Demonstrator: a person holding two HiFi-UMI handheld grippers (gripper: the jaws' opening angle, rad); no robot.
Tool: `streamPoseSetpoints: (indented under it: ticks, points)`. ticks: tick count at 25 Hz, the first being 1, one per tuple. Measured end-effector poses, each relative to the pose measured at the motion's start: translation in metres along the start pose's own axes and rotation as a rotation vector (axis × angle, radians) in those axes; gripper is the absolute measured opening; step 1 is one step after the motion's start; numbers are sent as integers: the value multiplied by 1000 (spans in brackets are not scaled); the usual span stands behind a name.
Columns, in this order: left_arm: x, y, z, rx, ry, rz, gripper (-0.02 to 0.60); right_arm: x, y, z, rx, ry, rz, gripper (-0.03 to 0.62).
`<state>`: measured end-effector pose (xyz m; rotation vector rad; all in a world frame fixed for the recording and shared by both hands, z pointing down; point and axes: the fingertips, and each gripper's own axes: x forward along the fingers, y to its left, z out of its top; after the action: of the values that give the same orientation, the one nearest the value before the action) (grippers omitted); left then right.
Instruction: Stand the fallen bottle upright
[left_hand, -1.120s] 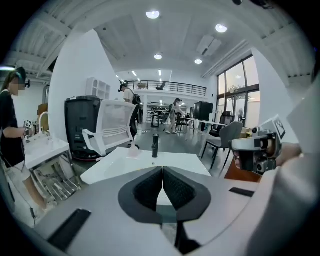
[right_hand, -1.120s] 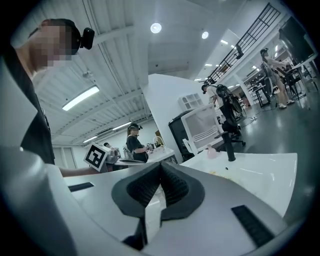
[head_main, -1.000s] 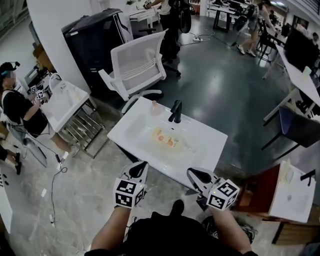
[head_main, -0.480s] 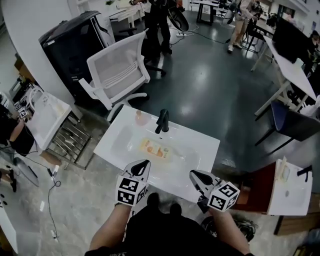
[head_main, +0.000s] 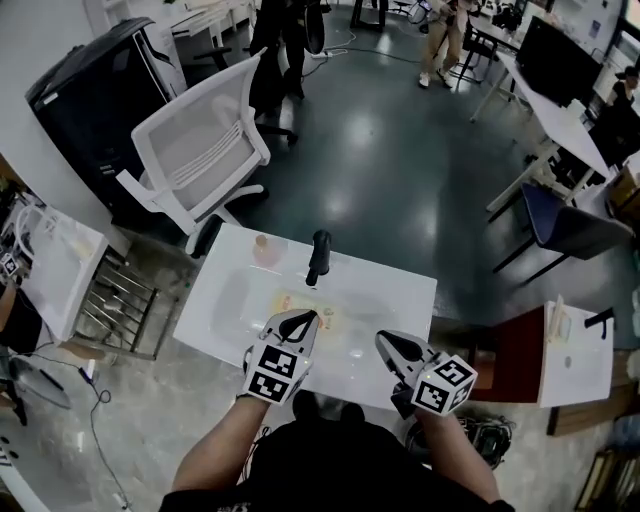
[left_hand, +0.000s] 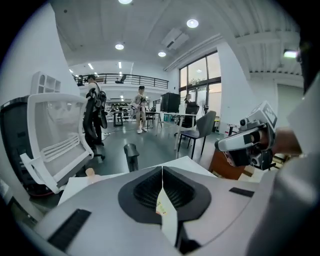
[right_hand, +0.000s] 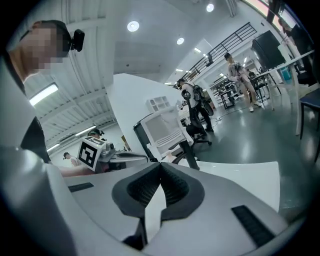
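A white sink (head_main: 400, 300) stands in front of me with a black faucet (head_main: 318, 258) at its back. In the basin lies a fallen bottle (head_main: 287, 299) with an orange and yellow label, partly hidden behind my left gripper (head_main: 303, 318). That gripper hangs over the basin, shut and empty; its own view shows its jaws (left_hand: 162, 167) pressed together, with the faucet (left_hand: 131, 155) beyond. My right gripper (head_main: 383, 338) is over the sink's front right part, away from the bottle. Its jaws (right_hand: 160, 163) meet at the tips with nothing between them.
A small peach-coloured container (head_main: 264, 248) stands upright left of the faucet. A white office chair (head_main: 195, 150) and a black cabinet (head_main: 95, 90) are behind the sink. A second sink (head_main: 50, 265) with a metal rack (head_main: 120, 300) is at the left, a red-brown table (head_main: 520, 355) at the right.
Both grippers have moved forward from in front of the sink to over it. The left one now covers part of the bottle in the basin. The jaws stayed shut.
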<state>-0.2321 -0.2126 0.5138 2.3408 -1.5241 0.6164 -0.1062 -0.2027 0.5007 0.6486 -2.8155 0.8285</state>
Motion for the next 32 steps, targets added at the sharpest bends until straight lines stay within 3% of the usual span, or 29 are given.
streamPoseSetpoints:
  ticks: [5,12,22,26,32]
  points:
    - [28,2,-6,40,6,-104,20,10,-8,-6,46,-37,-99,14]
    - [71,-22,-31,75,87,-230,18,-5,-34,-27,120,-41,-214,14]
    - [146,-71,-88,269,278,-356,22,-30,-84,-66,239,-55,-258,14]
    - [174,-82,-118,323,364,-397,129,-35,-95,-82,279,-61,-257,14]
    - [222,-90,-156,427,458,-419,172,-44,-119,-105,329,-46,-270,14]
